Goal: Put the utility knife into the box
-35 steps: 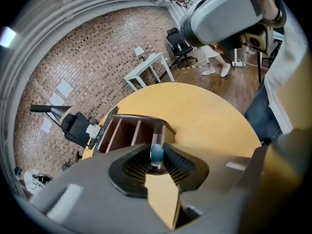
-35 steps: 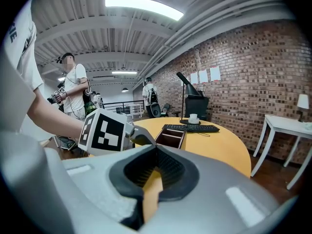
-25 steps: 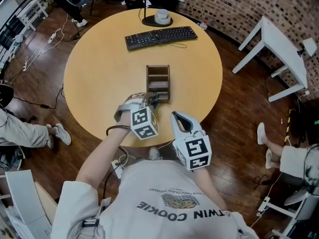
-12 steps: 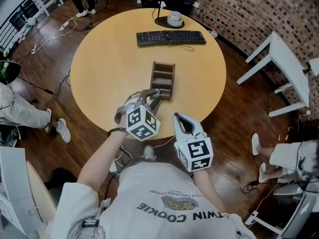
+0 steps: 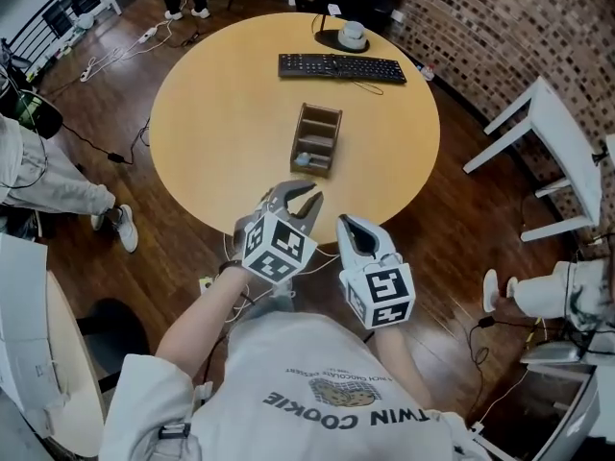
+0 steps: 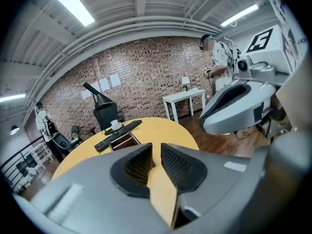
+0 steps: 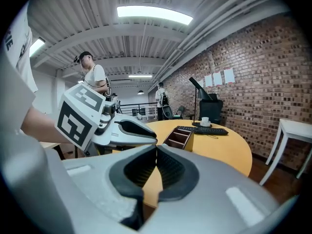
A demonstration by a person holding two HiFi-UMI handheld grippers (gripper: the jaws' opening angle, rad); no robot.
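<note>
The brown wooden box [image 5: 335, 140] stands mid-table, also seen in the left gripper view [image 6: 122, 141] and the right gripper view [image 7: 187, 141]. A pale blue-grey utility knife [image 5: 302, 159] lies in its nearest compartment. My left gripper [image 5: 300, 200] [image 6: 156, 149] hovers over the table's near edge, a short way back from the box. Its jaws have just been closing, but a gap remains and nothing is between them. My right gripper [image 5: 348, 227] [image 7: 156, 149] hangs beside it, off the table's edge, shut and empty.
A black keyboard [image 5: 341, 66] and a dark round base with a white cup [image 5: 352, 35] sit at the table's far side. A white side table [image 5: 557, 137] stands to the right. A person [image 5: 43, 176] is at the left, and cables lie on the wooden floor.
The left gripper has drawn back from the box's near end toward the table edge, risen and rolled, and its jaws have narrowed. The right gripper has shifted slightly.
</note>
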